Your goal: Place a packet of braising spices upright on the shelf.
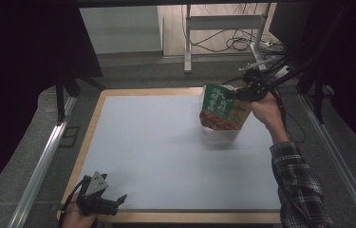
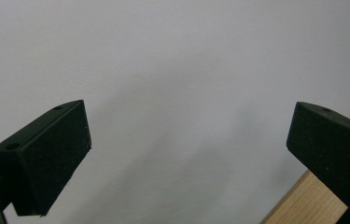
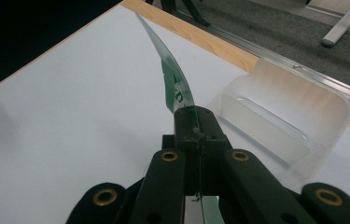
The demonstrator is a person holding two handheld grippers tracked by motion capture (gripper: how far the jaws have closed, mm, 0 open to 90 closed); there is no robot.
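Jaws of the right gripper are pinched tight on the thin edge of a green snack packet, which curves up and away beyond their tips with its print too foreshortened to read, and a frosted plastic tray sits just past them on the right, its far side cut off by the table's wooden edge. Over at the near-left corner the left gripper holds its jaws wide apart above bare white tabletop, nothing between them, the hand behind it cropped by the frame.

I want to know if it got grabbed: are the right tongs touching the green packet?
Touching. In the right gripper view the right tongs are shut on the edge of the green packet, which curves up from between the closed jaws.
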